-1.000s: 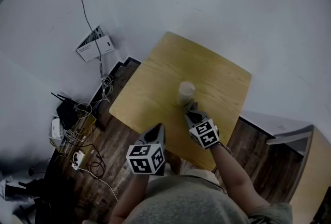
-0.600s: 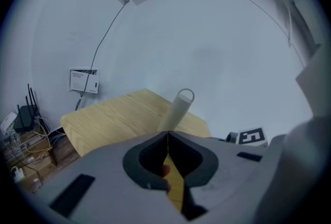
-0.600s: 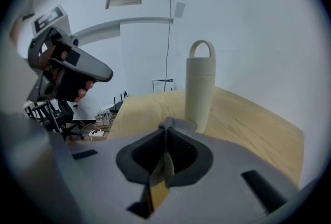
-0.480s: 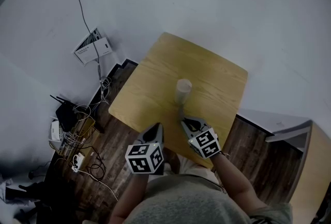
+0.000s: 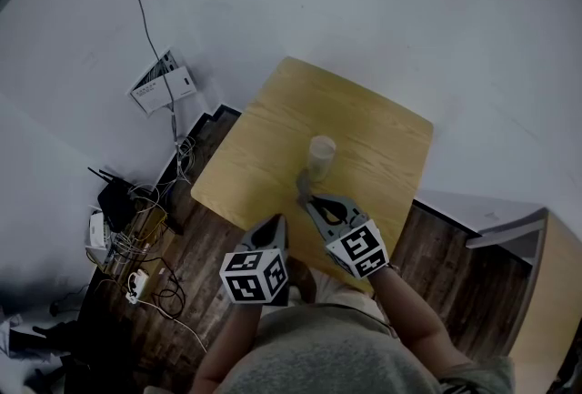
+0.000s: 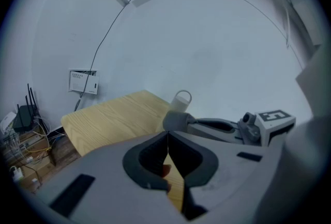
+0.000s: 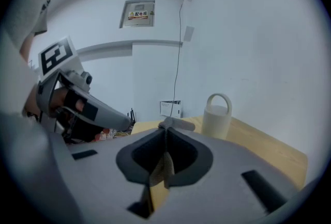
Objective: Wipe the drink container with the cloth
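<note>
Drawing back from the drink container [image 5: 320, 156] since a second ago, the right gripper [image 5: 307, 199] is now hovering just on the person's side of it. Its fingers are clenching a grey cloth [image 7: 177, 124], and a soft, crumpled fold is bunching out past the tips. The left gripper [image 5: 275, 224] is hanging farther from the container, near the table's front edge, its fingers pressing together on nothing. The container, a pale, smooth cylinder with a loop handle arching over its top, is standing upright near the middle of a light wood-grain tabletop [image 5: 364, 115] with rounded corners. Dark plank flooring [image 5: 205, 237] is showing around the table. Left of the container, a tangle of cables [image 5: 136, 228] is lying on the floor beneath a small white box [image 5: 165, 83] mounted on the pale wall [image 5: 382, 10].
</note>
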### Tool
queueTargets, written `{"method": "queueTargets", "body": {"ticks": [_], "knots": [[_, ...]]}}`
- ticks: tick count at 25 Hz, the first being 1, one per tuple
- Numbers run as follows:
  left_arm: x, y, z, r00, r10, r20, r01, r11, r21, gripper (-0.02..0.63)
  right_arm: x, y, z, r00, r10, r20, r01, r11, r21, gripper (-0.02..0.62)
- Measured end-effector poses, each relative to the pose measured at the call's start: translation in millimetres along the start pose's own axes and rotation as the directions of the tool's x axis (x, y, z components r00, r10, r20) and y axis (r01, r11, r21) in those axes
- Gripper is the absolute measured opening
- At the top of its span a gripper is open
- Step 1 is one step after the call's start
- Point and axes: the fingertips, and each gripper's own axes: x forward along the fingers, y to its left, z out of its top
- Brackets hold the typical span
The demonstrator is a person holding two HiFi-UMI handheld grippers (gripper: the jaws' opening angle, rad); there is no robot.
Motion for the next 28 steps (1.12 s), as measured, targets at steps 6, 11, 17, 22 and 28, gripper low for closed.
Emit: {"method": "queueTargets", "body": {"ticks": [6,11,17,22,28], "knots": [[0,-3,1,1.0,-0.004,0.001,0.004,1.0,0.002,0.003,7,-22,24,0.998,-0.048,0.042,0.049,0.998,-0.029,0.012],[0,-3,1,1.0,-0.005,-0.002,0.005,1.0,0.004,0.003,14,-39,33,0.993,-0.099,0.062,0.1,0.995,-0.015,0.012],[1,-2,-2,1.0,-0.003,-0.011,0.003,1.0,0.004,0.003,22,-55,22,0.988,-0.152,0.034,0.151,0.988,0.014,0.012],[2,0,-4,1.0,0.002,-0.017,-0.002,1.0,0.002,0.003,27,-67,4,0.984,-0.179,-0.002,0.179,0.982,0.065,0.011],[4,2,-6,1.0,0.009,-0.026,-0.009,1.0,0.0,0.003,33,-73,-18,0.982,-0.18,-0.051,0.184,0.98,0.08,0.011]]}}
